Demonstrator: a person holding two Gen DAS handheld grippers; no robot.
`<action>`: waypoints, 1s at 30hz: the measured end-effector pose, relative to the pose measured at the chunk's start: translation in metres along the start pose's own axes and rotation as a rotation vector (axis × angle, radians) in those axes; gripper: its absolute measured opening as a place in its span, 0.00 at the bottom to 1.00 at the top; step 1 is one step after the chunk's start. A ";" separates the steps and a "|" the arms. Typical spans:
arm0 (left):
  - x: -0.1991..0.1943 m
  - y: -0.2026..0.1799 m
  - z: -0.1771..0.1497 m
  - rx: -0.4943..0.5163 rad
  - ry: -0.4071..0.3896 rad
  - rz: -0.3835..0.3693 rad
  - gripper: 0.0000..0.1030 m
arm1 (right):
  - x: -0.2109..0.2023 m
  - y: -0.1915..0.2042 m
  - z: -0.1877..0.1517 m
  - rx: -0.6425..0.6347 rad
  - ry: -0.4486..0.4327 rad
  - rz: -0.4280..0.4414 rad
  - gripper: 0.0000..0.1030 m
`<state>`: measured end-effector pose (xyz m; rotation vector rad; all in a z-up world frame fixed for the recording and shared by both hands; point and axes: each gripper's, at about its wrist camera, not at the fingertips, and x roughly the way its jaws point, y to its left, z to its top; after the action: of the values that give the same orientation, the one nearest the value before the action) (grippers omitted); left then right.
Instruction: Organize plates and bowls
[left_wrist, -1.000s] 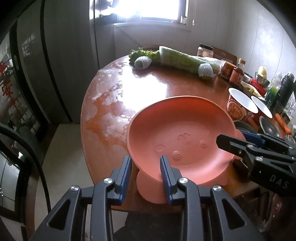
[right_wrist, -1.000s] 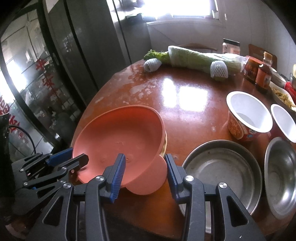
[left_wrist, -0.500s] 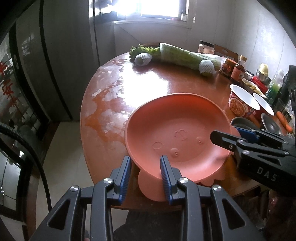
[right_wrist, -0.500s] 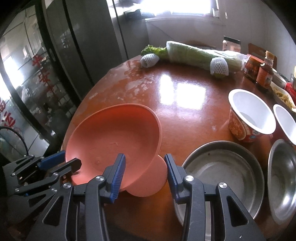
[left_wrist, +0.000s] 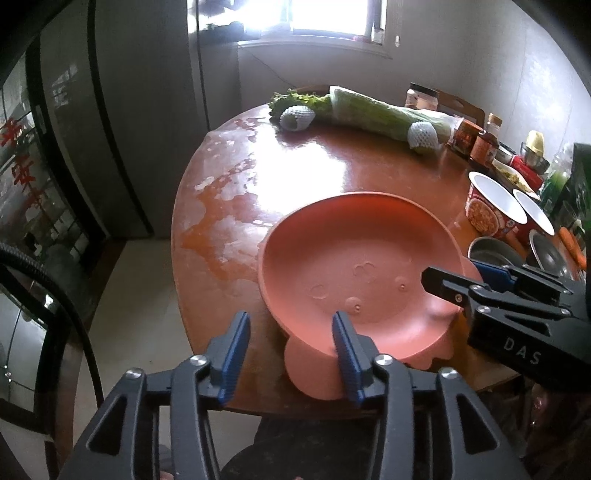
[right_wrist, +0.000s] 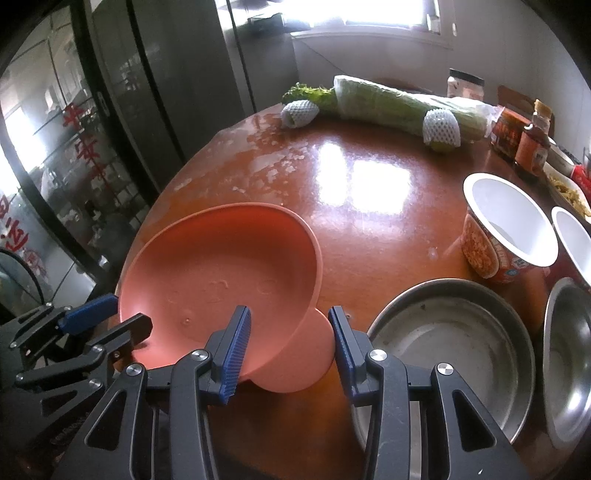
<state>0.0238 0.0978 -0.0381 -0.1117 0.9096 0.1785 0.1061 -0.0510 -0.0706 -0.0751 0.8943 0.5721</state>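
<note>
Resting near the front edge of the desk (left_wrist: 332, 170), the pink plate (left_wrist: 354, 273) sits with its two ear tabs toward the person, its long axis running from them to the far rim. Left hand-held gripper (left_wrist: 291, 350) is opening, one ear between its jaws, pads no longer pressing. Right hand-held gripper (right_wrist: 290, 343) straddles the other ear, partly open, apparently not clamped. Steel bowls (right_wrist: 447, 343) and paper cups (right_wrist: 506, 221) remain unsorted, so most work seems ahead.
</note>
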 end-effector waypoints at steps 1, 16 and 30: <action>0.002 0.001 0.000 -0.006 0.005 -0.002 0.47 | 0.000 0.000 0.000 0.001 0.002 0.002 0.43; 0.024 -0.007 0.004 -0.034 0.066 -0.107 0.50 | 0.004 -0.006 0.000 0.014 -0.002 -0.027 0.43; 0.042 -0.014 0.023 -0.006 0.060 -0.112 0.52 | 0.012 -0.018 0.009 0.034 -0.012 -0.054 0.43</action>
<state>0.0698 0.0924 -0.0565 -0.1736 0.9602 0.0745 0.1270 -0.0583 -0.0768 -0.0645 0.8880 0.5063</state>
